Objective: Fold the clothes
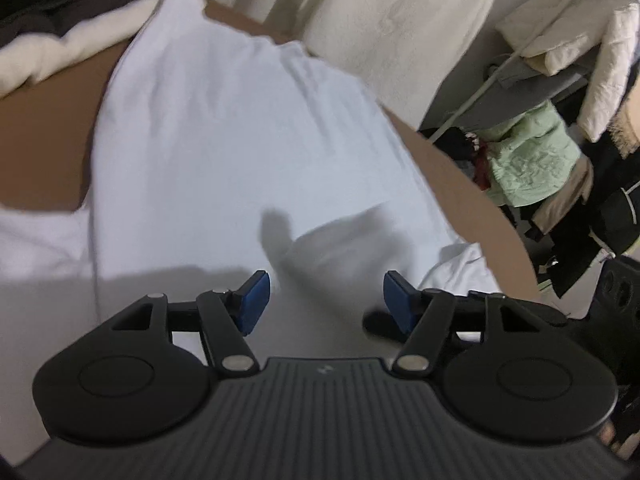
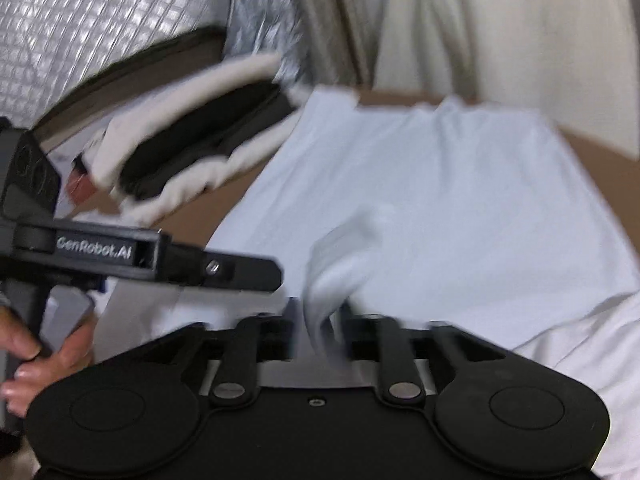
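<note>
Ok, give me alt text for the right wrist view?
The right gripper is shut on a raised fold of the white cotton garment, which lies on a brown table. The left gripper reaches in from the left; folded cream-and-black clothes sit behind.

We see soft, even indoor light, a gripper-shaped shadow (image 1: pixel 288 240) on the white garment (image 1: pixel 240 140), motion blur strongest in the right wrist view, and fisheye bending with dark corners.
</note>
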The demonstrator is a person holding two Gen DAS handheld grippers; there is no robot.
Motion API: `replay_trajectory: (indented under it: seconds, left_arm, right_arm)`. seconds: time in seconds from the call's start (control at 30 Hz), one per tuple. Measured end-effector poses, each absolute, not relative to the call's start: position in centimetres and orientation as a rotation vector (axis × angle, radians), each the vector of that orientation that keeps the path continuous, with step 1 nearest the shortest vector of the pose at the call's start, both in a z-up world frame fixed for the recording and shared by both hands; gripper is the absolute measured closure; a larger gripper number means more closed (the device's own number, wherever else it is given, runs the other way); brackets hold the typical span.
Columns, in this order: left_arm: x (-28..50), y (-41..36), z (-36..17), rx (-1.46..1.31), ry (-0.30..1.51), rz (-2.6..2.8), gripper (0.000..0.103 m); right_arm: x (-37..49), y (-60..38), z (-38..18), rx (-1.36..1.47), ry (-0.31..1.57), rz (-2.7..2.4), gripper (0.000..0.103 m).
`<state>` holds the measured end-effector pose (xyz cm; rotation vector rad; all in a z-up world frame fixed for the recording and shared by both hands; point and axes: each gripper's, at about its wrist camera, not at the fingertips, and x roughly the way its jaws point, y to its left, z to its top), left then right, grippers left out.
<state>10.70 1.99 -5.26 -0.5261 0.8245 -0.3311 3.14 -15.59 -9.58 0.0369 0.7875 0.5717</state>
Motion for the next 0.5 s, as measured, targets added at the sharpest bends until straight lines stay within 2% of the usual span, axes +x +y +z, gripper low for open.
replay_trajectory:
  seconds: [0.2, 0.27, 0.43, 0.5]
  left_arm:
    - [9.6, 1.7, -6.1, -0.458, 0.856, -0.313, 0.039]
    - [9.9, 1.2, -6.2, -0.448, 0.864, -0.321, 0.033]
    - [11.6, 0.6, -7.0, -0.411, 0.874, -0.237, 0.022]
    - [12.4, 0.4, -7.4, -0.395, 0.845, -0.215, 0.027]
  right_arm:
    - [2.3, -19.8, -7.0, -0.067, 0.956, 0.544, 0.057]
    - [1.8, -23.6, -5.7, -0.05, 0.936, 0.466, 0.054]
    - [1.7, -33.9, -5.2, -0.075, 0.931, 0.181, 0.053]
    - [1.9, -37.4, -5.9, -0.052, 0.949, 0.099, 0.053]
